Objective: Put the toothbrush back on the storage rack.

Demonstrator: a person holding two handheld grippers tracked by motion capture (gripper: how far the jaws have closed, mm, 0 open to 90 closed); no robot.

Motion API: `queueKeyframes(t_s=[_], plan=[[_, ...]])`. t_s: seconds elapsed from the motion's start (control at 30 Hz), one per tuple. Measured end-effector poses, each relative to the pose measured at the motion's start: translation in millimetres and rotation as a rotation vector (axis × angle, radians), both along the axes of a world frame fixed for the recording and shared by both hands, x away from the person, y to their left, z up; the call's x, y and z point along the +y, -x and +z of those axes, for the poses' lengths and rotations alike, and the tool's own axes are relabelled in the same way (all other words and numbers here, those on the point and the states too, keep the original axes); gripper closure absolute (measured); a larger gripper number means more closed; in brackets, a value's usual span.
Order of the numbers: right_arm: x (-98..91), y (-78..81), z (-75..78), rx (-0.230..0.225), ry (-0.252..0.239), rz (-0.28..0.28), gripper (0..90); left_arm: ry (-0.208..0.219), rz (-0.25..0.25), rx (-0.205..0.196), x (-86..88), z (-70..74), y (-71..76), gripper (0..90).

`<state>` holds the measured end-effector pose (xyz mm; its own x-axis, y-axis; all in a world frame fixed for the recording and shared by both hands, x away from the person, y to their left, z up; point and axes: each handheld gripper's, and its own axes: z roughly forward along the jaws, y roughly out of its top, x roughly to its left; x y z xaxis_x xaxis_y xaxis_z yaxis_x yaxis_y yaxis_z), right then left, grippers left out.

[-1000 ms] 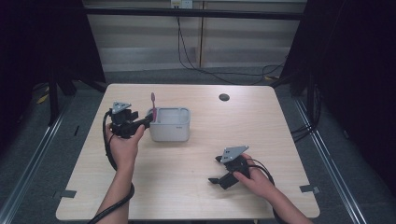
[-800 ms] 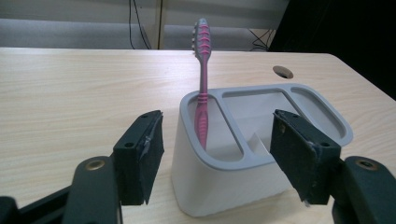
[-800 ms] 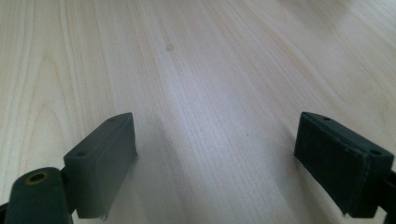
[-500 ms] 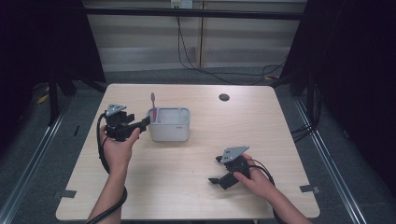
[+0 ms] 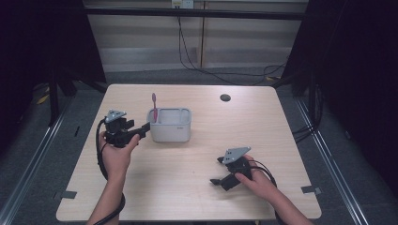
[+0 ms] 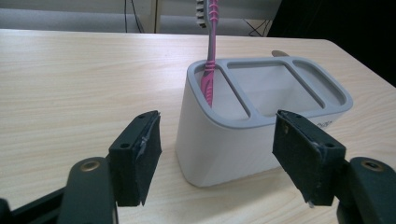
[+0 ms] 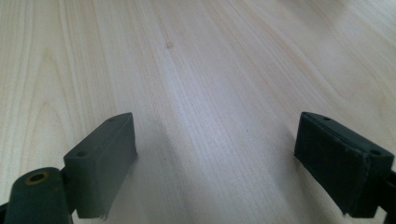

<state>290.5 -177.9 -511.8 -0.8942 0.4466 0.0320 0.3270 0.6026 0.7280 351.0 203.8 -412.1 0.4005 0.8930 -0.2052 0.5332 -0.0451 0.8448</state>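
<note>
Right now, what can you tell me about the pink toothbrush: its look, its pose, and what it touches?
The pink toothbrush has a slim plastic-looking handle in pink with grey ribbed grip sections, and a bristled head at the top. It stands head up, nearly upright with a slight lean, in the narrow end compartment of the grey holder, the end nearest the left gripper. Its lower end is hidden inside that compartment. Only the holder touches it; the left gripper's jaws stand open, short of the holder, with nothing between them.

My left gripper point(image 5: 141, 129) and right gripper point(image 5: 218, 171): black bodies, flat black jaw pads, brass-ringed screw holes, grey three-cornered top plates, black trailing cables. My forearms are unsleeved.
</note>
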Motion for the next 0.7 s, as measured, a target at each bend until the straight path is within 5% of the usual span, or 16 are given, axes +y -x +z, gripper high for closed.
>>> queueKeyframes(t_s=[0.7], plan=[[0.0,0.1,0.0,0.0,0.0,0.0,12.0,-0.022,-0.012,0.03,16.5,-18.0,18.3,30.4]])
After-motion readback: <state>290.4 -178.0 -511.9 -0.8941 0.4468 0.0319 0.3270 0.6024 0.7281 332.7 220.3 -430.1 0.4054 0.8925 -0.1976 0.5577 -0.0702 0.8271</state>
